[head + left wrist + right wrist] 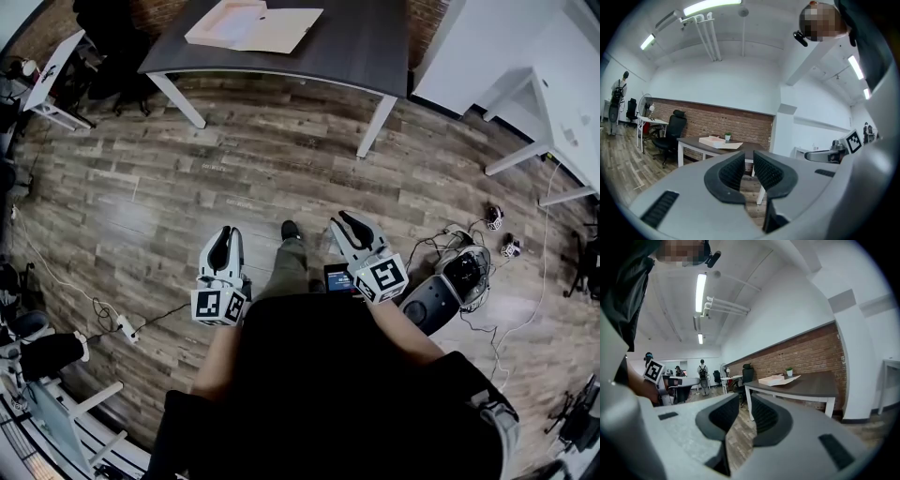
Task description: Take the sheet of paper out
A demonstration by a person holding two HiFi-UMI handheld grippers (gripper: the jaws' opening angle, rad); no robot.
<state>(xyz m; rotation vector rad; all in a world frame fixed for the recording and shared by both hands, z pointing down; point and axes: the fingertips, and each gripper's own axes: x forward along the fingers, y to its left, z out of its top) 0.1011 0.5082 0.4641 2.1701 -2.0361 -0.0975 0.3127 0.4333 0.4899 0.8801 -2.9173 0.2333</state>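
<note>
Your left gripper [223, 236] and right gripper [346, 222] are at waist level, side by side and apart from each other, over the wooden floor [234, 159].

Left gripper [748, 157]: in the left gripper view the jaws are drawn together. Only a thin slit shows between the ribbed pads, and nothing is clamped in it.

Right gripper [744, 403]: the right gripper view shows the same condition, with the pads drawn together to a thin slit and nothing between them.

The sheet of paper [230, 21] lies in the open folder [281, 33] on the dark table [356, 47]. The table stands well ahead of you, across a stretch of floor, and neither gripper is near it. Both gripper views look toward this table. The folder [717, 141] shows on the tabletop beside a small potted plant [727, 136], in front of a brick wall [736, 124].

A black office chair [670, 133] stands to the left of the table. Cables and small devices [464, 267] lie on the floor at your right.
</note>
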